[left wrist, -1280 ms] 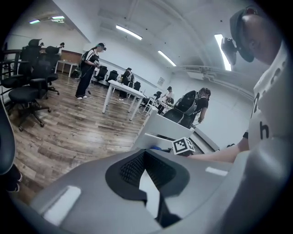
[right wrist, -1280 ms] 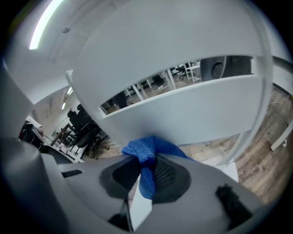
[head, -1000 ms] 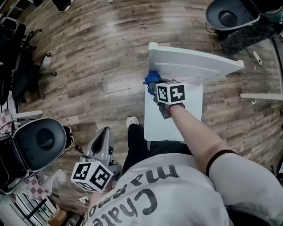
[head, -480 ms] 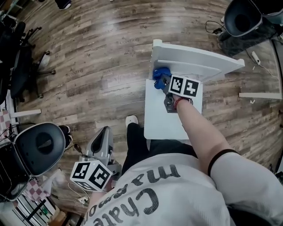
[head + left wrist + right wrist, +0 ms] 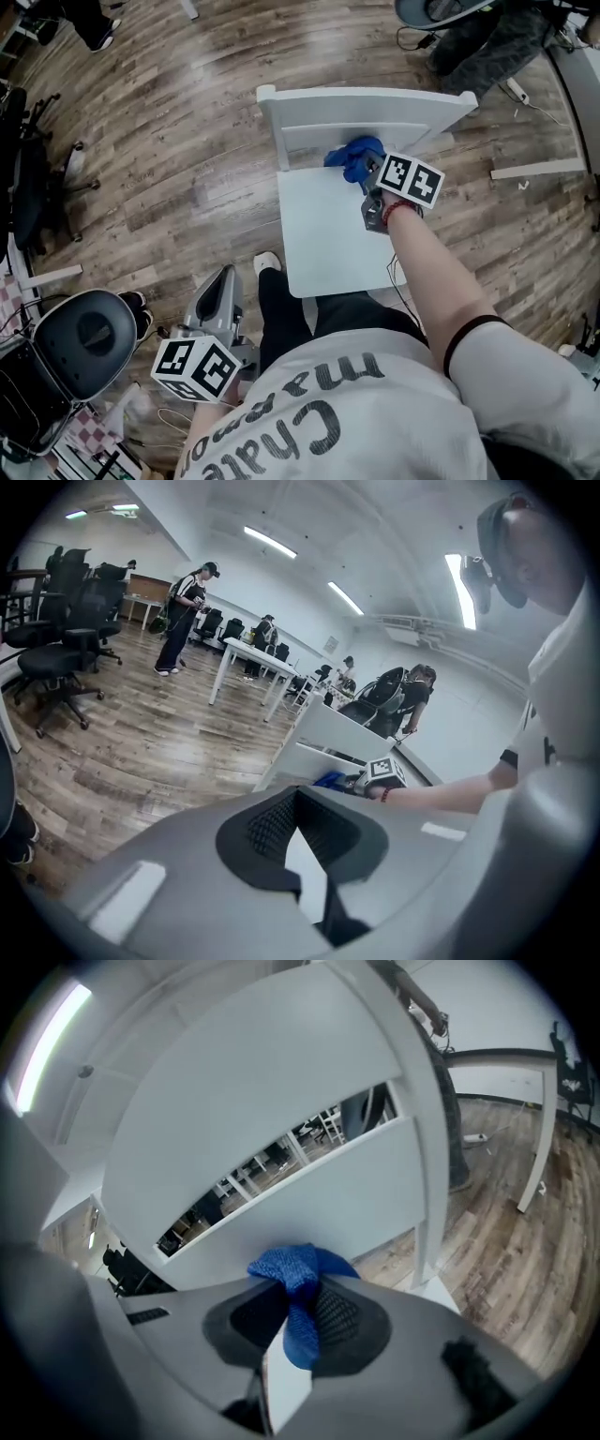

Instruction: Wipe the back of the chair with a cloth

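Head view: at 1 o'clock your right hand-held gripper holds a knitted blue cloth to the white slatted chair back, above the flat seat. Your left hand-held gripper hangs at 7 o'clock over plank flooring.

Left gripper view: ribbed dark pads drawn together, nothing between.

Right gripper view: only here do you see the jaws clamped on the bunched cloth, against the smooth lower slat.

Your left gripper has its jaws together, empty. Past them, your right gripper holds the blue cloth at the white chair.
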Demonstrator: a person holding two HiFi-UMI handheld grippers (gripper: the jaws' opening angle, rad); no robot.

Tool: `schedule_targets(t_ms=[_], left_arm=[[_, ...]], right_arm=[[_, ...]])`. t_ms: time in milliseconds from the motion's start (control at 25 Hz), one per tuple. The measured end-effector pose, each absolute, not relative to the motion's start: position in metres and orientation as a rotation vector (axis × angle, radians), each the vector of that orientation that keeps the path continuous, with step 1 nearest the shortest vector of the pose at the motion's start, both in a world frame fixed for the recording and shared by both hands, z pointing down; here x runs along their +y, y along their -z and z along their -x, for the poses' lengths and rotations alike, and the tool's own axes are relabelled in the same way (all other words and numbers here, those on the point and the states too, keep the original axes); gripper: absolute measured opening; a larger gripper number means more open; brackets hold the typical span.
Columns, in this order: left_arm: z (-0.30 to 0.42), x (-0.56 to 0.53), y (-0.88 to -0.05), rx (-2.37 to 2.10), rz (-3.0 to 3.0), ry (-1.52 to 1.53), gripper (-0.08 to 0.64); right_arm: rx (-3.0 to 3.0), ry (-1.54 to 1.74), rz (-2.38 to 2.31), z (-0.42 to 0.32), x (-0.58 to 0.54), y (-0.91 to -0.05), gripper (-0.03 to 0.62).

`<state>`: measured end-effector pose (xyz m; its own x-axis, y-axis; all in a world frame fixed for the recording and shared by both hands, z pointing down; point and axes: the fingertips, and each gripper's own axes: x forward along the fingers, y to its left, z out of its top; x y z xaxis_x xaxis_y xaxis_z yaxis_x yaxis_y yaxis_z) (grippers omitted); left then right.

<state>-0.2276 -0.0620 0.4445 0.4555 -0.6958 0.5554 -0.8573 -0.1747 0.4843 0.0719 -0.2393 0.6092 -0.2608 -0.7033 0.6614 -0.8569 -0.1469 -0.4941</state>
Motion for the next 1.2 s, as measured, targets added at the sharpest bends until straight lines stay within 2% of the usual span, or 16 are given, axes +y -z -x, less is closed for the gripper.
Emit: schedule_targets(t_ms=[400, 600, 1000, 1200], left_arm=[[0.184, -0.049, -0.45, -1.268, -1.942, -0.292, 0.009], [0.18, -0.054, -0.441, -1.265, -1.964, -0.284, 0.009], [0.18, -0.077, -0.365, -1.082, -2.201, -0.117, 0.008], [0.188, -0.082, -0.311, -1.053, -2.308, 0.045, 0.009]], right_arm=[[-1.819, -1.373, -2.033, -0.178, -0.226, -0.609, 0.071], [-1.834, -1.367, -2.108, -0.207, -0.219, -0.589, 0.071], [-2.151, -1.228, -2.262, -0.185, -0.184, -0.449, 0.071], [-2.389, -0.96, -2.229, -0.141, -0.153, -0.335, 0.071]])
